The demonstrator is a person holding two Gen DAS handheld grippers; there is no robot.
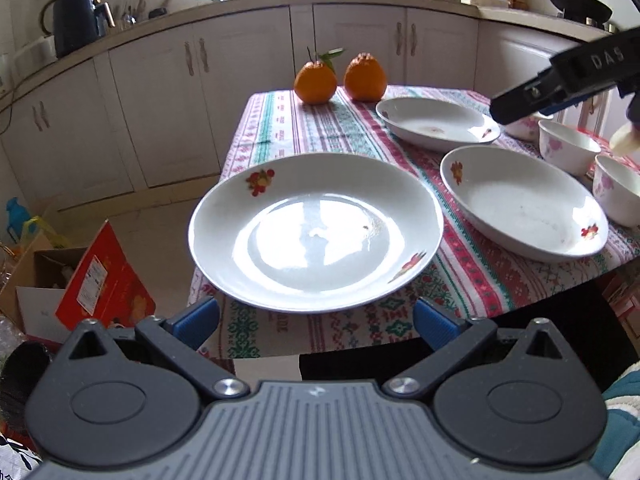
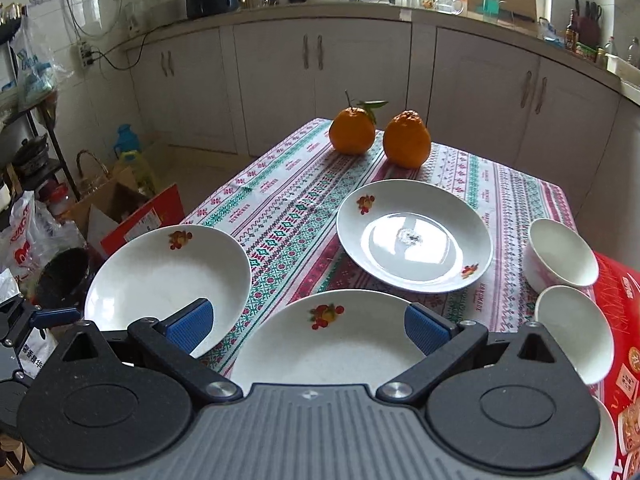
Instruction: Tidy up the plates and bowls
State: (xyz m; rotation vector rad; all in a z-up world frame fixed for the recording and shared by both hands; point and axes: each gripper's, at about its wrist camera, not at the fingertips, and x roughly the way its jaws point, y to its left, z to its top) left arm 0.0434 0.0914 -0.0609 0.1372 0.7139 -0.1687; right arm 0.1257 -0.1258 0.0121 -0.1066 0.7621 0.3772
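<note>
On the left, the left tongs (image 1: 316, 320) are hanging spread wide apart, holding nothing. Right in front of them a white plate (image 1: 316, 232) is sitting at the near left edge of the table (image 1: 280, 128), poking a little over the side. Moving right, a second plate (image 1: 520, 208) is lying close by, and a third plate (image 1: 438, 122) is resting farther back. Two oranges (image 1: 340, 80) are standing at the far end. The right tongs (image 2: 308, 324) are hovering over the second plate, spread wide too, gripping nothing. Farthest right, little bowls (image 2: 560, 256) with pink flowers are waiting side by side.

The plates are looking hard, shiny and smooth, so they are likely slippery and would break if dropped. They are probably a bit heavy for a thin pinch. The best spot to grab is likely the raised rim, with one finger on top and one underneath. The poking-out edge of the first plate is giving an easy way under.
</note>
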